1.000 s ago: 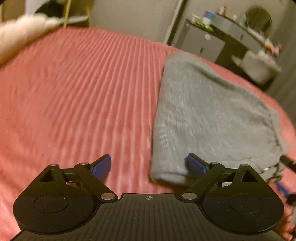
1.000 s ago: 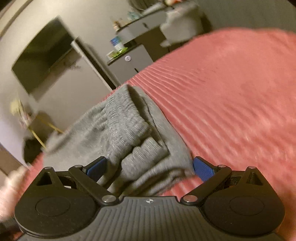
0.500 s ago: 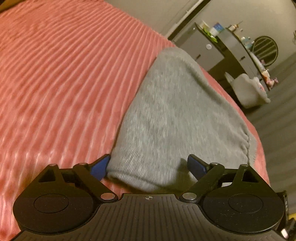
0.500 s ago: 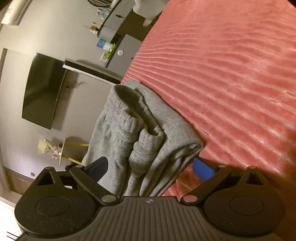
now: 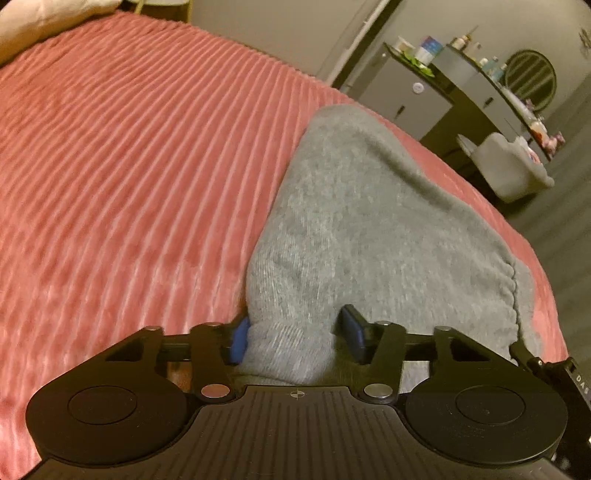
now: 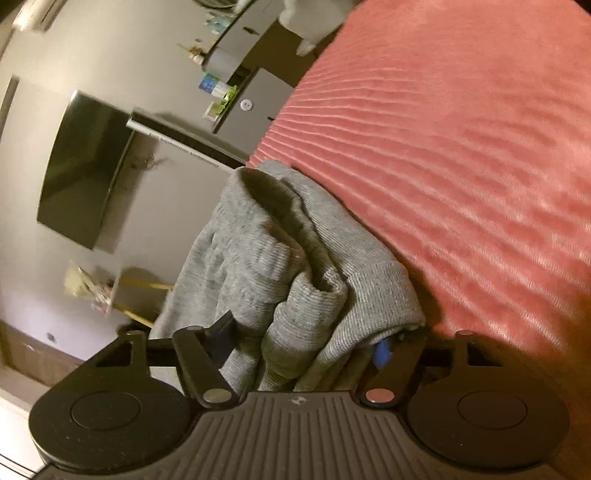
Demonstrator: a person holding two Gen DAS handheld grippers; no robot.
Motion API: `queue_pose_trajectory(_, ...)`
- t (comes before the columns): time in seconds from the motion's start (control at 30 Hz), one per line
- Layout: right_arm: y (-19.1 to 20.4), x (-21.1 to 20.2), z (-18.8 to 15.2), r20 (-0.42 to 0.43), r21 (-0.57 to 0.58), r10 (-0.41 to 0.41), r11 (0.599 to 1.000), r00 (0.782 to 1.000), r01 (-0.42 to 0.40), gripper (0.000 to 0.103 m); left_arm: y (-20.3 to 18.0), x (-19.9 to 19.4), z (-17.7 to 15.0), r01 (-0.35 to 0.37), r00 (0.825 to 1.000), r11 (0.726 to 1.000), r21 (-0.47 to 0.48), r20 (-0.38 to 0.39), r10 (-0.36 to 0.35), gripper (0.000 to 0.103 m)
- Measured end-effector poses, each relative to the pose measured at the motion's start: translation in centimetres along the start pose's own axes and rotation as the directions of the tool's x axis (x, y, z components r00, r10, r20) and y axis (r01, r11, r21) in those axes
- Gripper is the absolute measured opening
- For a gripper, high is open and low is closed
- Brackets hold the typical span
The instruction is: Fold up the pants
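Observation:
The grey sweatpants (image 5: 369,229) lie folded on the pink ribbed bedspread (image 5: 129,166). My left gripper (image 5: 295,334) is shut on the near folded edge of the pants, with grey cloth bunched between its blue pads. In the right wrist view the stacked grey layers and ribbed cuffs of the pants (image 6: 295,266) sit between the fingers of my right gripper (image 6: 306,338), which is shut on the bundle. Its right blue pad (image 6: 382,352) is partly hidden under cloth. The bedspread (image 6: 461,147) fills the right side.
A grey cabinet (image 5: 406,96) and a dark desk with bottles and a round mirror (image 5: 532,74) stand past the bed's far edge. A white pillow (image 5: 44,18) lies at the far left. A wall TV (image 6: 81,170) shows in the right wrist view.
Both grippers have closed from open onto the pants' near edge. The left moved right onto the folded edge. The right pushed further into the bundle.

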State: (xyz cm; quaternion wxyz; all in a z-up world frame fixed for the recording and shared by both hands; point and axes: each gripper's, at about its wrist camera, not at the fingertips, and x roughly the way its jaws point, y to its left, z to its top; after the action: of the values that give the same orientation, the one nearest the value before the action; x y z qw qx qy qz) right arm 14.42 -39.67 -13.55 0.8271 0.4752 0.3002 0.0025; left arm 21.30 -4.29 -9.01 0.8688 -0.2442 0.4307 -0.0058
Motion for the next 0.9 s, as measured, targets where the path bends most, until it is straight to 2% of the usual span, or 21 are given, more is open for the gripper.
queue_pose_trajectory(0.03, 0.5, -0.3, 0.0, 0.008, -0.027, -0.006, 1.0, 1.0, 0.006, 0.058, -0.1, -0.2, 0.0, -0.002, 1.0, 1.0, 0.009, 0.004, 0.002, 0.048)
queue_pose_trajectory(0.1, 1.5, -1.3, -0.2, 0.028, -0.072, -0.014, 0.997, 1.0, 0.016, 0.054, -0.3, -0.8, 0.0, -0.007, 1.0, 1.0, 0.023, 0.018, 0.007, 0.036)
queue_pose_trajectory(0.23, 3.4, -2.9, -1.1, 0.105, -0.203, -0.001, 0.979, 0.995, 0.023, 0.051, -0.7, -1.7, -0.3, 0.014, 0.997, 0.996, 0.085, 0.071, -0.02, 0.035)
queue_pose_trajectory(0.27, 3.2, -3.0, -1.2, 0.112, -0.213, 0.003, 0.977, 0.994, 0.021, 0.051, -0.5, -1.3, -0.6, 0.012, 0.998, 0.995, 0.103, 0.063, -0.019, 0.038)
queue_pose_trajectory(0.3, 2.8, -2.8, -1.2, 0.108, -0.22, -0.005, 0.975, 0.994, 0.029, 0.052, -0.1, -0.5, -0.9, -0.015, 0.999, 0.993, 0.117, 0.037, 0.011, 0.048)
queue_pose_trajectory(0.33, 2.5, -2.1, -1.1, 0.096, -0.236, -0.045, 0.969, 0.994, 0.067, 0.052, 0.1, -0.2, -1.2, -0.027, 0.999, 0.993, 0.119, 0.039, 0.022, 0.052)
queue_pose_trajectory(0.37, 2.1, -1.4, -1.3, 0.074, -0.254, -0.102, 0.96, 0.992, 0.118, 0.054, 0.3, -0.5, -1.5, -0.034, 0.998, 0.991, 0.127, 0.064, 0.026, 0.058)
queue_pose_trajectory(0.47, 1.9, -1.5, -1.1, 0.058, -0.243, -0.101, 0.964, 0.993, 0.113, 0.058, -0.2, -1.7, -1.7, -0.092, 0.992, 0.98, 0.175, 0.097, 0.076, 0.068)
queue_pose_trajectory(0.57, 1.0, -2.0, -0.8, 0.04, -0.161, -0.094, 0.982, 0.995, 0.1, 0.066, 1.0, -3.1, -1.6, -0.099, 0.991, 0.985, 0.144, 0.101, 0.085, 0.068)
queue_pose_trajectory(0.63, 0.6, -2.9, -1.1, 0.057, -0.141, -0.103, 0.984, 0.993, 0.11, 0.07, 2.1, -4.0, -1.9, -0.104, 0.991, 0.986, 0.131, 0.103, 0.091, 0.073)
queue_pose_trajectory(0.67, 0.6, -3.4, -1.2, 0.069, -0.141, -0.113, 0.982, 0.991, 0.122, 0.071, 2.5, -4.3, -2.2, -0.112, 0.99, 0.985, 0.128, 0.105, 0.099, 0.08)
queue_pose_trajectory(0.7, 0.6, -4.0, -1.3, 0.084, -0.141, -0.129, 0.98, 0.988, 0.14, 0.072, 2.8, -4.7, -2.5, -0.12, 0.989, 0.985, 0.125, 0.104, 0.107, 0.083)
queue_pose_trajectory(0.77, 0.9, -5.0, -1.7, 0.147, -0.158, -0.211, 0.959, 0.966, 0.234, 0.075, 3.4, -4.9, -3.0, -0.129, 0.989, 0.984, 0.121, 0.09, 0.119, 0.085)
queue_pose_trajectory(0.8, 0.9, -5.4, -1.7, 0.153, -0.166, -0.227, 0.953, 0.962, 0.252, 0.075, 3.6, -5.1, -3.4, -0.131, 0.989, 0.985, 0.112, 0.086, 0.122, 0.085)
queue_pose_trajectory(0.9, 1.2, -6.7, -2.1, 0.112, -0.18, -0.17, 0.965, 0.979, 0.189, 0.076, 3.4, -5.5, -4.4, -0.124, 0.991, 0.986, 0.114, 0.063, 0.117, 0.089)
